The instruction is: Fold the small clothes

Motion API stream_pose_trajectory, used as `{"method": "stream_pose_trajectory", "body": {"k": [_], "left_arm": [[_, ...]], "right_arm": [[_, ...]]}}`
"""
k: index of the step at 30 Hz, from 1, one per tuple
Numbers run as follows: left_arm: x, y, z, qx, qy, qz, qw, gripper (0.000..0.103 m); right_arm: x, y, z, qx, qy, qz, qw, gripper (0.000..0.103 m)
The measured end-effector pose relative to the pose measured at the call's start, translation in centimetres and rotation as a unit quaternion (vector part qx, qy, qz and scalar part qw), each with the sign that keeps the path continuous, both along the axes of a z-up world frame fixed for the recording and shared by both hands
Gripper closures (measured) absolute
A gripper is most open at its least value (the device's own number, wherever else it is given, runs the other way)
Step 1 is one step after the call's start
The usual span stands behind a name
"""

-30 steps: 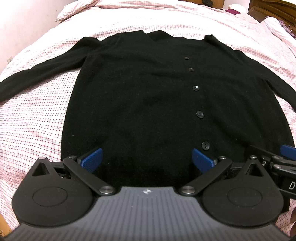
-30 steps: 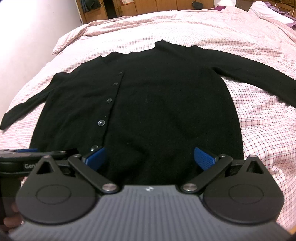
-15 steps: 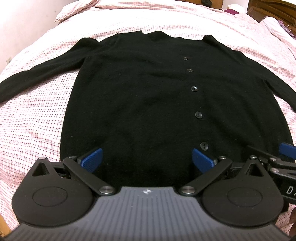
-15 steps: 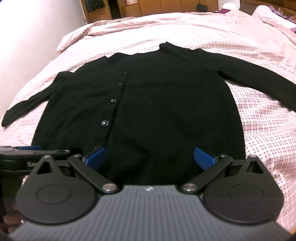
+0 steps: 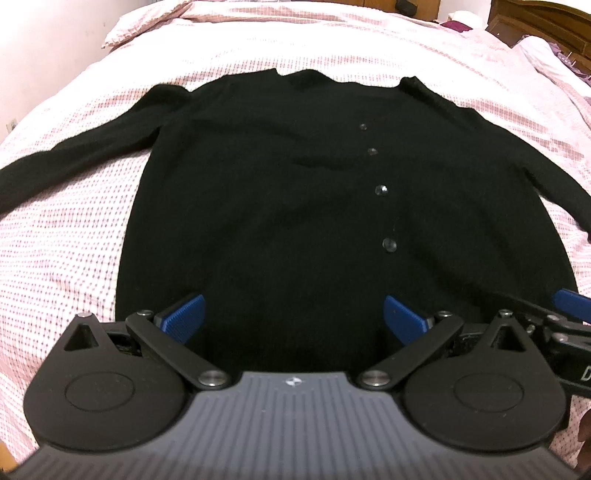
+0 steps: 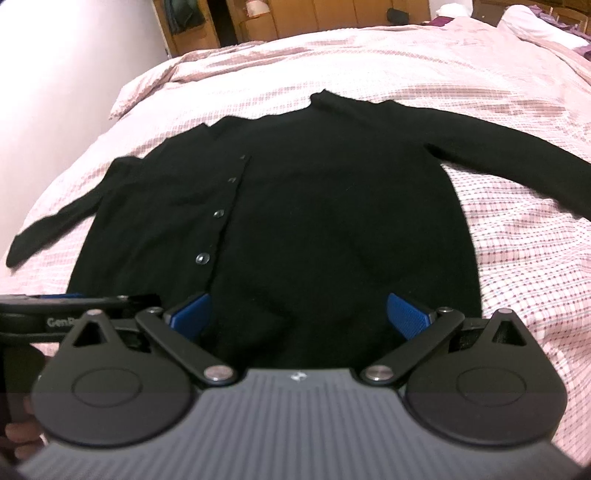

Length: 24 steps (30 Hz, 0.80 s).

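Observation:
A black buttoned cardigan (image 5: 295, 206) lies flat and face up on a pink checked bedspread (image 5: 66, 240), sleeves spread to both sides. It also shows in the right wrist view (image 6: 332, 229). My left gripper (image 5: 293, 319) is open over the left half of the bottom hem, blue pads wide apart. My right gripper (image 6: 299, 314) is open over the right half of the hem. Each gripper shows at the edge of the other's view. Neither holds anything.
The bedspread (image 6: 517, 258) stretches all around the cardigan. A pillow (image 5: 147, 18) lies at the far left head of the bed. Wooden furniture (image 6: 295, 18) stands beyond the bed. A white wall (image 6: 55, 92) runs along the left.
Both grippers have dropped and moved forward over the hem, hiding the lowest button. The views tilted up a little. The jaws stay open.

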<state>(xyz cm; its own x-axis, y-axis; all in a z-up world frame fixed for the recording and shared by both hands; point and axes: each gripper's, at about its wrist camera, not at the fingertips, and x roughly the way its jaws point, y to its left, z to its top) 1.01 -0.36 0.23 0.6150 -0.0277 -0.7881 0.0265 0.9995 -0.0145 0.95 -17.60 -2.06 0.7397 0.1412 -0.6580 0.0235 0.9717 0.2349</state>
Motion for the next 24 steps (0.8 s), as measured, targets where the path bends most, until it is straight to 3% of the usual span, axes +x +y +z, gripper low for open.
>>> {"method": "stream_pose_trajectory", "body": {"k": [11, 15, 24], "left_arm": [[1.8, -0.4, 1.1, 0.004, -0.003, 0.010, 0.9999, 0.000], [3.4, -1.1, 1.2, 0.005, 0.003, -0.001, 1.0000, 0.000], [7.5, -3.1, 1.1, 0.021, 0.004, -0.023, 0.9995, 0.000]], "right_arm": [[0.4, -3.4, 0.3, 0.036, -0.009, -0.025, 0.999, 0.000], [1.0, -6.3, 0.7, 0.090, -0.013, -0.046, 0.995, 0.000], [3.1, -14.8, 0.0, 0.124, -0.016, -0.162, 0.979, 0.000]]}}
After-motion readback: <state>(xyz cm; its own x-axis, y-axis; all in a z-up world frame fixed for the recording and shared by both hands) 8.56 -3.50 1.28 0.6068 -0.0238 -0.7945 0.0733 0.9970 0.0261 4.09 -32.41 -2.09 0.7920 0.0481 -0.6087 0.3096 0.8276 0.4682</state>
